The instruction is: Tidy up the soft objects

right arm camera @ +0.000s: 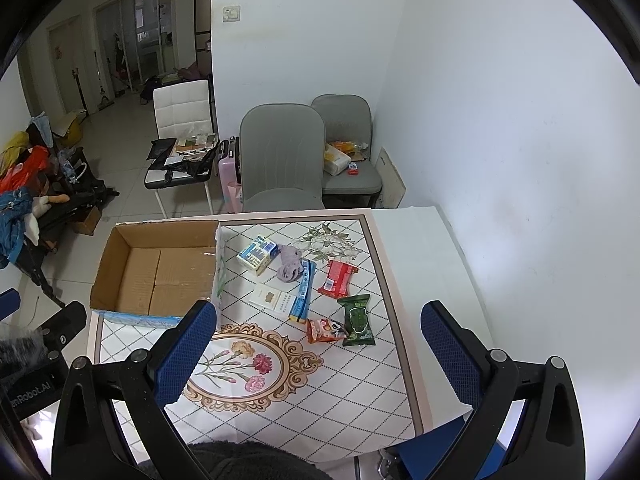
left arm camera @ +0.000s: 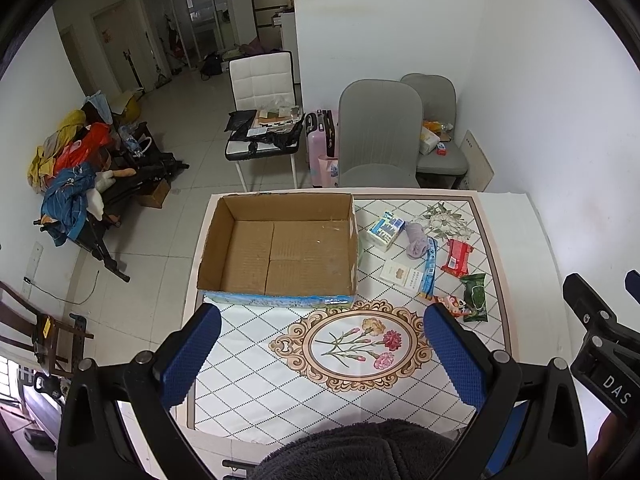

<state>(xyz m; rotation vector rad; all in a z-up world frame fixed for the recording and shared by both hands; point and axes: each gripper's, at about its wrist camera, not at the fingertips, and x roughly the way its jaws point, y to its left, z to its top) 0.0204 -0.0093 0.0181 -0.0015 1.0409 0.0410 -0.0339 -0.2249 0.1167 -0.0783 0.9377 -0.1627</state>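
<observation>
An empty open cardboard box (left arm camera: pixel 280 248) stands on the patterned table (left arm camera: pixel 256 376); it also shows in the right wrist view (right arm camera: pixel 160 268). Right of it lie a tissue pack (left arm camera: pixel 385 231), a purple sock (left arm camera: pixel 416 240), a white flat pack (left arm camera: pixel 402 274), a blue strip pack (left arm camera: pixel 429 268), a red packet (left arm camera: pixel 457 258), a green packet (left arm camera: pixel 474 296) and an orange snack bag (left arm camera: pixel 452 305). The same items show in the right wrist view: sock (right arm camera: pixel 289 266), green packet (right arm camera: pixel 357 320). My left gripper (left arm camera: pixel 320 356) and right gripper (right arm camera: pixel 320 354) are open and empty, held above the near table.
Two grey chairs (left arm camera: pixel 378 132) and a white chair (left arm camera: pixel 264 92) with clutter stand beyond the table. A pink suitcase (left arm camera: pixel 320 144) stands between them. A pile of clothes (left arm camera: pixel 72 168) sits on a rack at left. A white wall (right arm camera: pixel 520 160) is at right.
</observation>
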